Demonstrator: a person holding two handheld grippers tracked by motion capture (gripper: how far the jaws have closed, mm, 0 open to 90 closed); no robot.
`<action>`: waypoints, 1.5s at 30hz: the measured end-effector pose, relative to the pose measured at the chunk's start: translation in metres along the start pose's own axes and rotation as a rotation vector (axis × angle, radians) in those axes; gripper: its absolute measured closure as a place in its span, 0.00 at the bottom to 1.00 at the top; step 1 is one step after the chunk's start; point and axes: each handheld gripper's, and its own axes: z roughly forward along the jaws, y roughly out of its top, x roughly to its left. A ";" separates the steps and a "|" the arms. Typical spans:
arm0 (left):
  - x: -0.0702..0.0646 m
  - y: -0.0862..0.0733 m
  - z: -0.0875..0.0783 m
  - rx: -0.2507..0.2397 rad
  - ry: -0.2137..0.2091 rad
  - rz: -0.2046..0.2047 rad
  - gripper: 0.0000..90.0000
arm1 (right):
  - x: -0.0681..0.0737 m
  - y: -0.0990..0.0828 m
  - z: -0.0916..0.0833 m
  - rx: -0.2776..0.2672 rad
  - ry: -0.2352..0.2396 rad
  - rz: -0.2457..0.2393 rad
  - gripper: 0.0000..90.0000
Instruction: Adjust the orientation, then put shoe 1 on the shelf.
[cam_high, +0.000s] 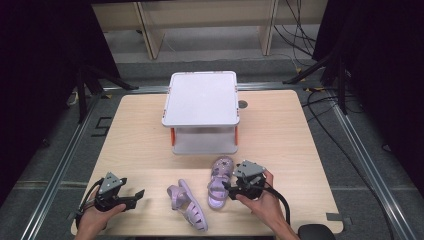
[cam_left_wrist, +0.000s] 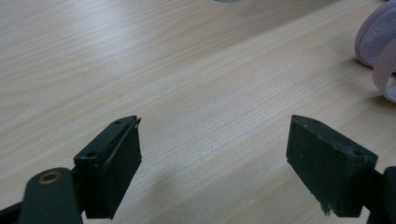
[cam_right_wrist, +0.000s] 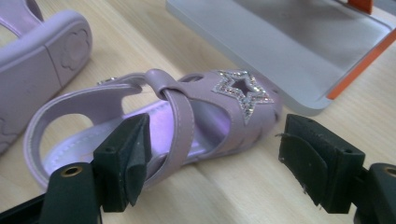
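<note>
At the near left of the desk (cam_high: 150, 125), a hand is holding the left hand-held gripper (cam_high: 134, 198) low over the bare wood, its jaws pointing right toward the shoes. In the left gripper view the two black pads (cam_left_wrist: 114, 172) are standing wide apart with nothing but wood grain between them, and a lilac edge of a shoe is showing at the far right of that view.

Just right of it, near the middle of the near edge, a lilac sandal (cam_high: 189, 205) is lying tipped on its side, sole turned outward, well apart from the left hand-held gripper.

Next to the right, a second lilac sandal with a star (cam_high: 219, 182) is sitting upright on its sole, its toe pointing toward the far side. In the right gripper view its glittering star (cam_right_wrist: 243, 91) is sitting on the toe strap.

The right hand-held gripper (cam_high: 229, 190) is sitting just beside this sandal on its right, held by the other hand. Its jaws are spread wide; one pad (cam_right_wrist: 128, 161) is lying close against the sandal's side strap, the other is standing clear past the toe, so nothing is being pinched.

Behind the shoes, at the middle of the desk, a white box with orange clips (cam_high: 202, 112) is standing with its lid on.
</note>
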 end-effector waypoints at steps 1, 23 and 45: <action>0.000 0.000 0.000 -0.004 0.000 -0.003 0.19 | -0.001 0.000 -0.001 0.006 -0.004 -0.001 0.28; 0.001 0.001 0.003 0.009 0.000 -0.007 0.19 | 0.000 0.001 -0.007 -0.045 0.040 -0.062 0.47; -0.001 0.000 0.004 0.018 -0.004 -0.008 0.19 | 0.012 0.009 0.008 -0.026 0.069 -0.214 0.81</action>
